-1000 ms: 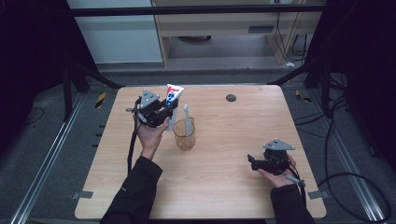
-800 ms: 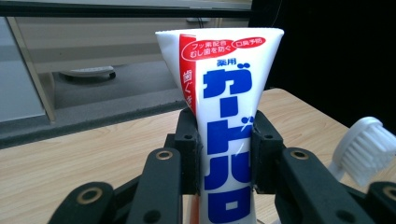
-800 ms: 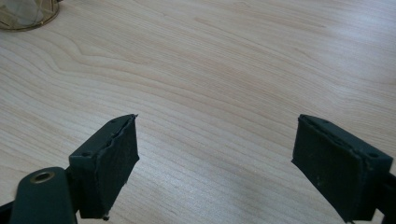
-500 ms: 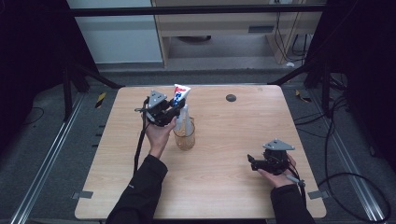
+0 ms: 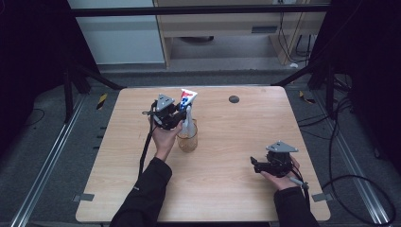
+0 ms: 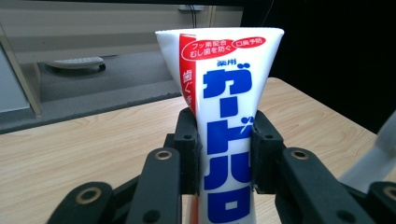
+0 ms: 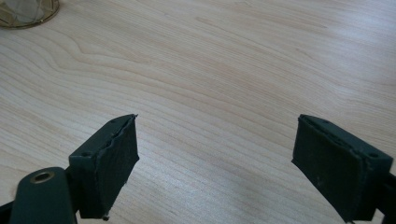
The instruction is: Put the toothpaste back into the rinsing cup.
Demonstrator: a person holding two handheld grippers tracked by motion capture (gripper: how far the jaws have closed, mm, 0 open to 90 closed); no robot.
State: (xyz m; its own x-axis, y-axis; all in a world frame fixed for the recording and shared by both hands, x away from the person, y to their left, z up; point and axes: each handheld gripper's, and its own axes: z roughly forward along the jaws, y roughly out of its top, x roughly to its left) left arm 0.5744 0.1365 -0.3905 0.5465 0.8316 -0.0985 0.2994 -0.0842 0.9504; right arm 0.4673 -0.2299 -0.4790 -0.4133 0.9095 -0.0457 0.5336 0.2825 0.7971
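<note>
Left tool [image 5: 178, 116] clamps toothpaste tube [image 5: 187, 100] above glass cup [image 5: 187, 139]; right tool [image 5: 256, 165] gapes, well apart.

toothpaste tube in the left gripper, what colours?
The toothpaste tube is white with blue lettering and a red panel near its flat end; the left gripper view shows it best.

The high view looks forward and down over the whole worktop [image 5: 222, 189]. Each gripper view sits close behind its own jaws; both share the worktop.
</note>
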